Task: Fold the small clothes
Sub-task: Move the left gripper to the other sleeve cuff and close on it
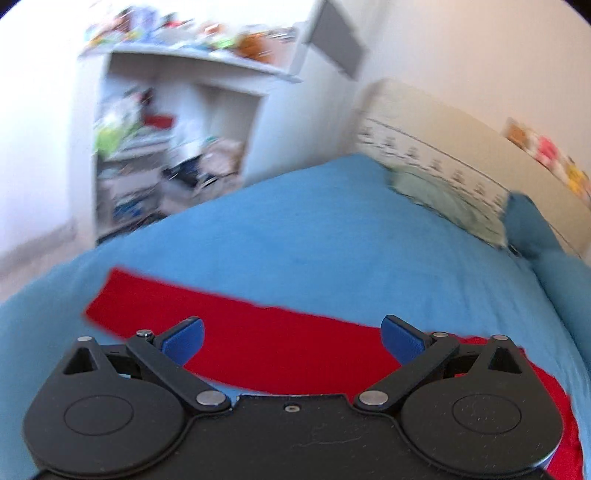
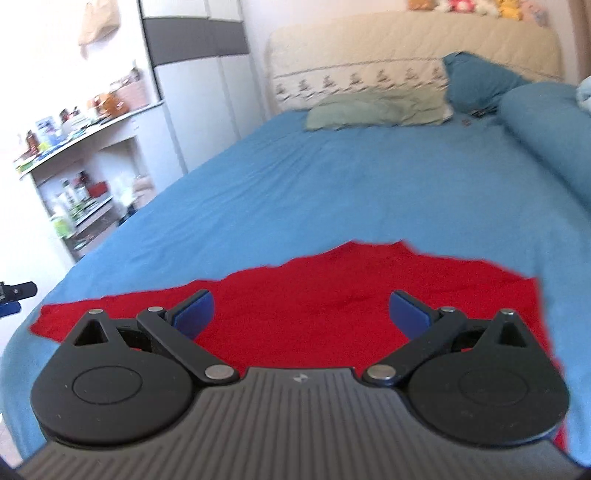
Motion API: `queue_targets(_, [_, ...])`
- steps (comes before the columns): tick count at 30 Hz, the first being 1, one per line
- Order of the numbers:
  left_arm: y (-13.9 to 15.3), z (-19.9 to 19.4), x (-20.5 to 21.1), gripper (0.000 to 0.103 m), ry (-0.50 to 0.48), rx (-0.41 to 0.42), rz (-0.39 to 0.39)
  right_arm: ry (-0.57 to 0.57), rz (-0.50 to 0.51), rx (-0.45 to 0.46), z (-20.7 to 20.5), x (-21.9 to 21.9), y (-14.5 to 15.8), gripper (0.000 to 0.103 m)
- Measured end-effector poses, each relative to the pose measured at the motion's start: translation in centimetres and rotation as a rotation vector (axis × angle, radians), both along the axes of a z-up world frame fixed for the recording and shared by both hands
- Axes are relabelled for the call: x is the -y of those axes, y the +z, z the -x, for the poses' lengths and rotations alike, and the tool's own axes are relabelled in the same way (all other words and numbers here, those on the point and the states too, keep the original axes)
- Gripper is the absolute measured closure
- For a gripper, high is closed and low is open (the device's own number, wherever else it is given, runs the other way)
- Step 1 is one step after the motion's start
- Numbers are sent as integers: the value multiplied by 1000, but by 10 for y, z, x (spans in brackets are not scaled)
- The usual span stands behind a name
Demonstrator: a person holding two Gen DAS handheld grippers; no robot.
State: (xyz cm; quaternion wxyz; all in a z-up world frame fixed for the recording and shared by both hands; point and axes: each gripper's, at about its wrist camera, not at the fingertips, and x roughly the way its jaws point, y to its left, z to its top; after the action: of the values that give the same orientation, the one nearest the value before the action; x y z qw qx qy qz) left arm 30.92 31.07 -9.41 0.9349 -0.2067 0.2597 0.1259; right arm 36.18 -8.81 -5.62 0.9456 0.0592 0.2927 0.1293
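- Left gripper [image 1: 291, 338]: blue-padded fingers [image 1: 184, 339] spread wide apart, nothing between them; poised above the red garment, contact with the cloth not discernible.
- Right gripper [image 2: 301, 312]: blue-padded fingers [image 2: 194, 312] likewise spread wide apart and empty; poised above the broad part of the same garment.
- Red garment [image 1: 266, 343]: spread flat on the blue bedsheet at the near end of the bed. In the left wrist view, seen as a long band running from 10 o'clock toward 4 o'clock beneath the fingers. In the right wrist view [image 2: 332, 291], seen as a wide patch with an uneven far edge, and a narrower strip tapering off toward 9 o'clock.
- Blue bedsheet [image 2: 332, 177]: covers the bed, lightly wrinkled, extending toward 12 o'clock from the garment.
- Pale green pillow [image 2: 369, 110]: at the head of the bed, at 12 o'clock, against the cream headboard [image 2: 406, 48]; well apart from the garment.
- Blue pillow [image 2: 476, 81]: at 1 o'clock, just beside the green one; a rolled blue bedcover [image 2: 546, 129] along the bed's edge at 2 o'clock.
- White shelf unit [image 2: 85, 155]: at 9 to 10 o'clock beside the bed, crowded with bottles and small items too blurred to name.
- Wardrobe [image 2: 199, 74]: white with a grey band, at 11 o'clock.
- Plush toys [image 2: 465, 5]: atop the headboard, blurred.
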Motion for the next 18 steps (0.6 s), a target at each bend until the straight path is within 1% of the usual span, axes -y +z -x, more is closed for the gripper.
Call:
queue_targets(2, [-18, 6, -26, 1, 57, 4, 38, -17, -21, -15, 3, -20, -15, 0])
queue_targets(4, [-41, 9, -50, 4, 111, -4, 80, -15, -20, -28, 3, -42, -32, 0])
queue_targets(6, [-60, 8, -69, 13, 140, -21, 126, -2, -4, -41, 3, -62, -46, 0])
queue_targets(8, [-76, 5, -84, 24, 158, -36, 165, 21, 9, -51, 4, -81, -58, 0])
queue_targets(10, [-82, 2, -89, 29, 167, -29, 148, 39, 37, -45, 3, -94, -67, 0])
queue_targets(13, [-84, -9, -87, 31, 176, -27, 90, 57, 55, -35, -1, -106, -74, 0])
queue_targets(15, [-89, -18, -89, 39, 199, -35, 63, 62, 52, -31, -5, -108, -76, 0])
queue_targets(17, [-93, -25, -93, 56, 229, -45, 30, 64, 54, -24, -8, -110, -78, 0])
queue_targets(18, [-94, -27, -95, 61, 240, -48, 21, 64, 60, -23, -9, -110, -78, 0])
